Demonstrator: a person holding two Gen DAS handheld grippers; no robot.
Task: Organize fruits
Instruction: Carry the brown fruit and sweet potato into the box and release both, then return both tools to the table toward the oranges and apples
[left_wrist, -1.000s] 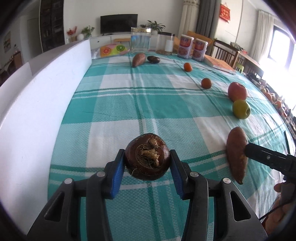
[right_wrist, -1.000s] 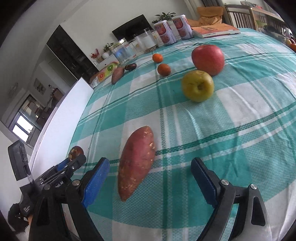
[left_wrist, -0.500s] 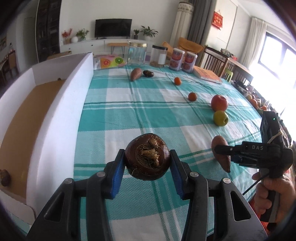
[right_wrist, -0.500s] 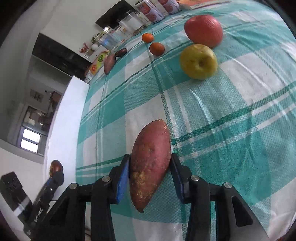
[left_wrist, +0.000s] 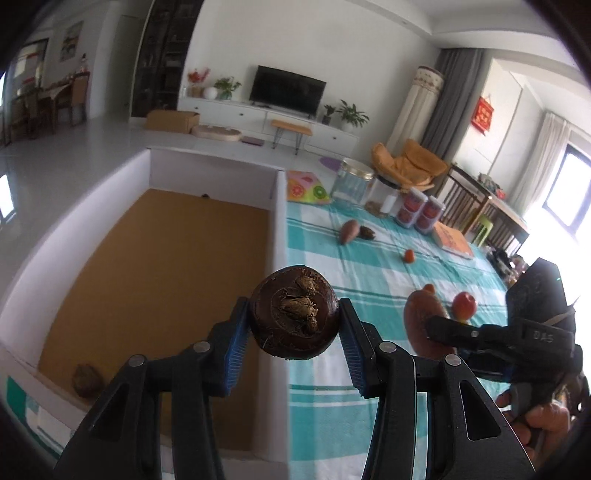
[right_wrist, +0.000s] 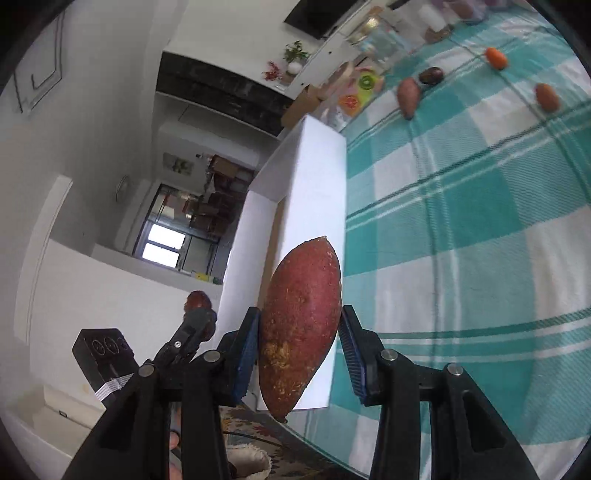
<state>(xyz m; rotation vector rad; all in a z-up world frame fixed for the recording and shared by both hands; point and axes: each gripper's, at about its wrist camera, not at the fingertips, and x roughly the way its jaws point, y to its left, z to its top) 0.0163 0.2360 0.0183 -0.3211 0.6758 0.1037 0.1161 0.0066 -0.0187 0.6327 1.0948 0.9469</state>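
Box (left_wrist: 155, 258) mostly open; wall (left_wrist: 279, 221) blocks.

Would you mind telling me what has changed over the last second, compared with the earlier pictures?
The right gripper closed on the sweet potato and lifted it off the tablecloth; a second ago its jaws stood open around it. Both hands rose and swung toward the white box, whose brown floor now shows. The left gripper holds the same dark round root throughout.

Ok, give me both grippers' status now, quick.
Left gripper: closed on the dark brown round fruit.
Right gripper: closed on the sweet potato.
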